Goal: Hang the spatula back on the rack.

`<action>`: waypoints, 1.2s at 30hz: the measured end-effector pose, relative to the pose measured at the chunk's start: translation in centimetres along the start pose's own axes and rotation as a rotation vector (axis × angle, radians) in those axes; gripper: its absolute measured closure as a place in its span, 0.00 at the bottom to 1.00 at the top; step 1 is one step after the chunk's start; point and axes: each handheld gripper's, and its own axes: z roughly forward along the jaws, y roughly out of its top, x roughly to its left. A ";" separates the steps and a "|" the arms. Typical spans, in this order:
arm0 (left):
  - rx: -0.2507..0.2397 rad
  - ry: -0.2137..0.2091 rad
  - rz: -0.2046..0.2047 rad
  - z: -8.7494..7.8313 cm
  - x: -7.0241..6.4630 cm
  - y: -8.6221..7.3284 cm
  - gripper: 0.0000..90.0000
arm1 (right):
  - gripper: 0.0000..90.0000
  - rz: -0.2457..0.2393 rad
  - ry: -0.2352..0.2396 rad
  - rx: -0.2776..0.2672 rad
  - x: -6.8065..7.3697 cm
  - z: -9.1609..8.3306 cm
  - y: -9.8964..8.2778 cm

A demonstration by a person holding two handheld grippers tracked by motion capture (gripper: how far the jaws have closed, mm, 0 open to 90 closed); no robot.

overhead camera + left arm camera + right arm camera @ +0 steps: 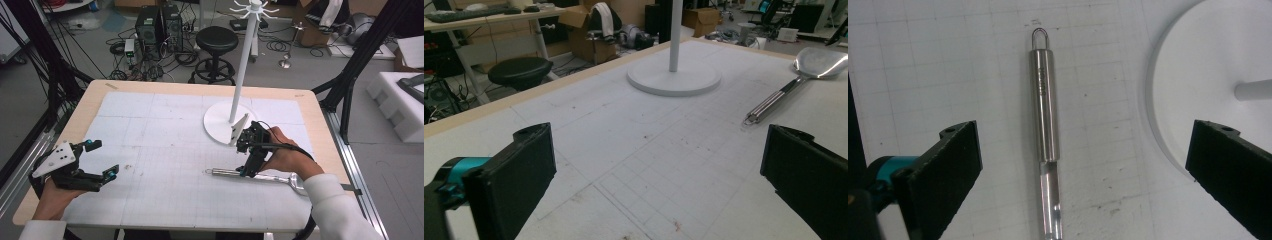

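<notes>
Spatula [252, 174] lies at lower right of the high view, handle running left-right, directly under the wide-open right gripper [248, 156]; left gripper [102, 159], also open, sits well apart.

Open left claw [654, 175] faces steel ladle [796, 80].

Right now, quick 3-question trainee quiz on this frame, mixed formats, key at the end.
1. True or false: the right gripper is shut on the spatula.
2. The spatula's hanging loop points: A) toward the left gripper B) toward the table's right edge C) up off the table.
3. Fill in: the white stand rests on a ____ base.

Key:
1. False. Its jaws are open, one on each side of the handle.
2. A.
3. Round.
</notes>
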 end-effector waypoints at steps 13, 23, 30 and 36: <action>0.001 0.000 0.002 0.1 0.0 0.0 0.02 | 0.00 0.006 0.042 0.018 0.2 3.4 0.9; 0.002 -0.001 0.000 0.1 0.1 0.0 0.02 | 0.00 0.002 0.072 0.065 0.6 5.9 1.1; 0.002 -0.003 0.000 0.0 0.1 -0.1 0.02 | 0.05 -0.006 0.095 0.100 0.8 7.7 0.9; 0.000 -0.004 -0.004 0.0 0.1 -0.1 0.02 | 0.12 -0.005 0.111 0.112 0.7 8.3 0.9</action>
